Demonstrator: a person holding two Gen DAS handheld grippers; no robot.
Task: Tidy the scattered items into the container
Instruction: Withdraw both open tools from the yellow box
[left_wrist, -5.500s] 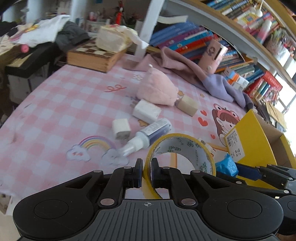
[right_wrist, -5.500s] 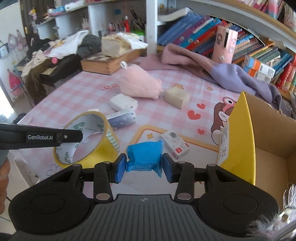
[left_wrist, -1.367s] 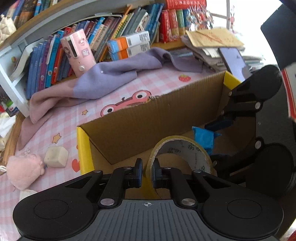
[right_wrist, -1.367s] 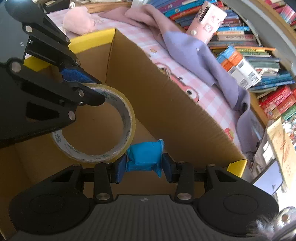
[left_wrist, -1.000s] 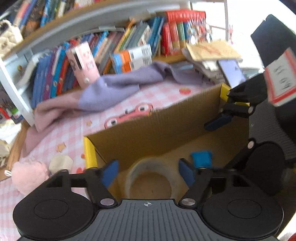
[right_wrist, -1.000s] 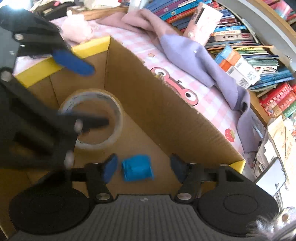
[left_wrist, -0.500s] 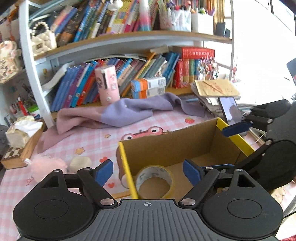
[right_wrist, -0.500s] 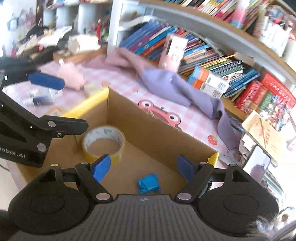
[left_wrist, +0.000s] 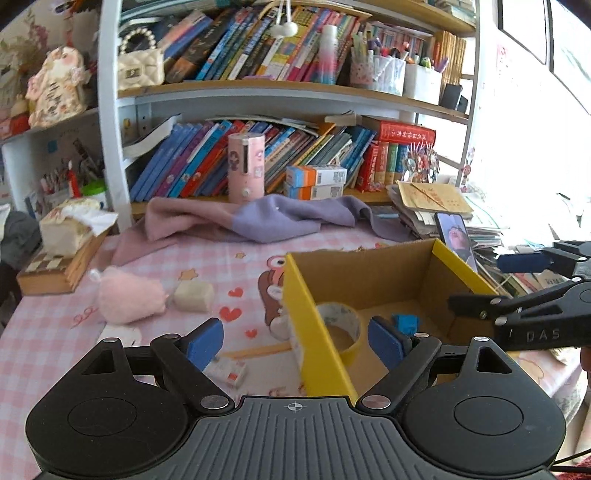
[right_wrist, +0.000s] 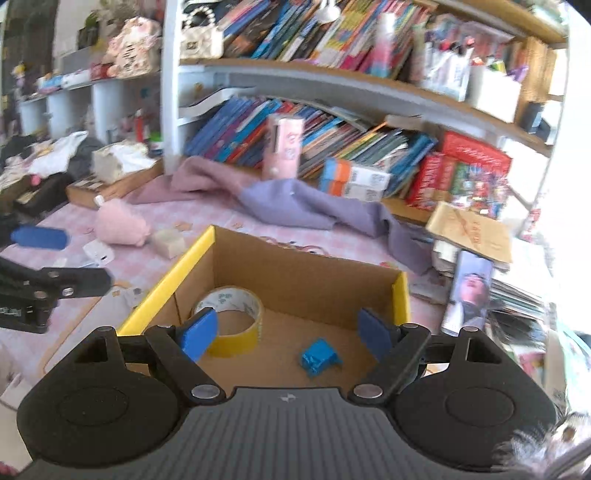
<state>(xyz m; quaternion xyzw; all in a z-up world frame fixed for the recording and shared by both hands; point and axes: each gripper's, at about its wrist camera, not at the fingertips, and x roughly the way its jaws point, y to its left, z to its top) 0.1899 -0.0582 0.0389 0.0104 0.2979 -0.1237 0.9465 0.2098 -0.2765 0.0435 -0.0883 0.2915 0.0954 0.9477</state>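
Note:
An open cardboard box (left_wrist: 314, 332) (right_wrist: 166, 284) with yellow flaps stands on the pink checked table. Inside it lie a yellow tape roll (left_wrist: 341, 325) (right_wrist: 232, 317) and a small blue packet (left_wrist: 406, 323) (right_wrist: 317, 356). My left gripper (left_wrist: 295, 341) is open and empty, above the box's near left wall. My right gripper (right_wrist: 284, 334) is open and empty, above the box's near side. A pink plush (left_wrist: 129, 295) (right_wrist: 118, 223), a cream block (left_wrist: 194, 293) (right_wrist: 168, 238), a white charger (right_wrist: 98, 254) and a small red-and-white box (left_wrist: 229, 369) lie on the table left of the box.
A purple cloth (left_wrist: 258, 221) lies behind the box under bookshelves. A pink cylinder (left_wrist: 245, 168) stands on it. A wooden chessboard box (left_wrist: 55, 269) with a tissue pack sits far left. A phone (left_wrist: 456, 236) and paper stacks lie right of the box.
Both grippers opened about a second ago, dropping the tape roll and blue packet into the box. Since then both have risen and pulled back from the box.

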